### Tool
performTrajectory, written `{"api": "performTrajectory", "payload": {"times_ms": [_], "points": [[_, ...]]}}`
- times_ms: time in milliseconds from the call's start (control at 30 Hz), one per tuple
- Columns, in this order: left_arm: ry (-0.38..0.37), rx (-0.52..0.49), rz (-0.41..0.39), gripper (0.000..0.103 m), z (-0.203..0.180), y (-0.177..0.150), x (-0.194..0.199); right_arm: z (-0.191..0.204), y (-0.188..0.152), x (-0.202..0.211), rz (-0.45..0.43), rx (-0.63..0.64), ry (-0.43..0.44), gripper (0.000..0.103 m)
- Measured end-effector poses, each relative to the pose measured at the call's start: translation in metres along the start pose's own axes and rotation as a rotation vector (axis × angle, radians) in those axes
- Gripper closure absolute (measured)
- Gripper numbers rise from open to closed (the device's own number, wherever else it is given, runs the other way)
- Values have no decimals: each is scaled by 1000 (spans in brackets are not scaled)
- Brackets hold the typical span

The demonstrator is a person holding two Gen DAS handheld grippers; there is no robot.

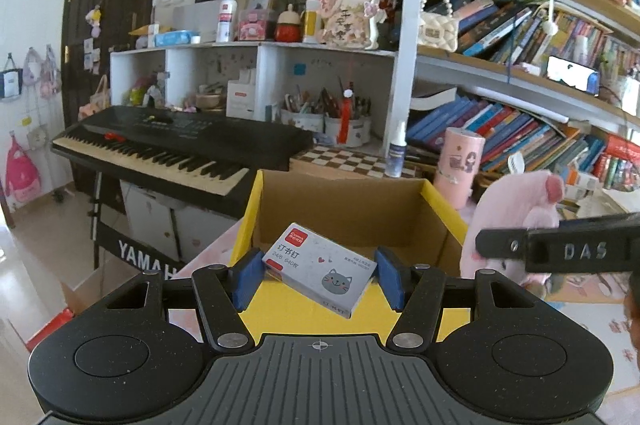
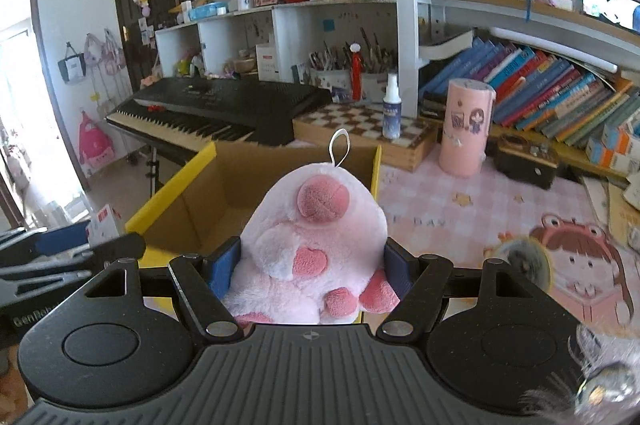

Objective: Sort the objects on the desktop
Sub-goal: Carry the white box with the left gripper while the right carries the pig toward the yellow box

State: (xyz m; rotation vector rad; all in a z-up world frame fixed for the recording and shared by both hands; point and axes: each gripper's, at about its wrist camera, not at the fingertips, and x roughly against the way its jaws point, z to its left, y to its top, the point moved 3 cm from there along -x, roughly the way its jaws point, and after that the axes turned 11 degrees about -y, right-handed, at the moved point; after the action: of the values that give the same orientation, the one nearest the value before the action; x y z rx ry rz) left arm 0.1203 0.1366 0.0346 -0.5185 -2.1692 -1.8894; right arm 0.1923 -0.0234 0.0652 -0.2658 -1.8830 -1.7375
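- My left gripper [image 1: 318, 275] is clamped on a small box of staples [image 1: 320, 267], blue pads on its two short ends; it sits tilted in the lower centre of the left wrist view, over the near edge of the yellow-rimmed cardboard box [image 1: 438, 203].
- My right gripper [image 2: 310, 265] is squeezing a pink plush toy [image 2: 316, 233], which fills the centre of the right wrist view in front of the same cardboard box [image 2: 168, 203].
- I judge the step in hand to be carrying both items to the box and dropping them in.
- To do it well I would bring each load fully past the yellow rim before letting go. The staple box is skewed in the pads, so I would keep the squeeze steady and avoid jolts.
- The two grippers are close together: the right one's arm cuts into the right side of the left view. I would release one at a time to avoid a knock.
- The plush is bulky and soft; its white hanging loop [image 2: 340, 145] could catch on the rim, so I would go in high.
- Writing I can read: the staple box carries "订书钉" and "24/6", with a grey cat face and a red logo I cannot make out.
- The keyboard [image 1: 176, 149] stand at lower left reads "YAMAH", cut off.
- The other gripper's arm shows "DAS" at right; "GenRobo", cut off, shows at the lower left of the right view.
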Motion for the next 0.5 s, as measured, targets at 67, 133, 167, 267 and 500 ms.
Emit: {"api": "performTrajectory", "payload": {"times_ms": [67,133,167,267,500], "points": [[13,-4,6,44,-1,3,-10,-3,10,-11,-7,5,11,32],[25,-10,14,44,-2,6,-20,-5,18,-20,-15,14,22,32],[31,-12,20,44,-2,7,-25,-5,22,-25,-18,18,28,32],[42,-17,41,44,-3,9,-40,-7,33,-40,-22,29,48,32],[58,-27,115,44,-7,5,-76,-4,50,-80,-7,89,100,32]]}}
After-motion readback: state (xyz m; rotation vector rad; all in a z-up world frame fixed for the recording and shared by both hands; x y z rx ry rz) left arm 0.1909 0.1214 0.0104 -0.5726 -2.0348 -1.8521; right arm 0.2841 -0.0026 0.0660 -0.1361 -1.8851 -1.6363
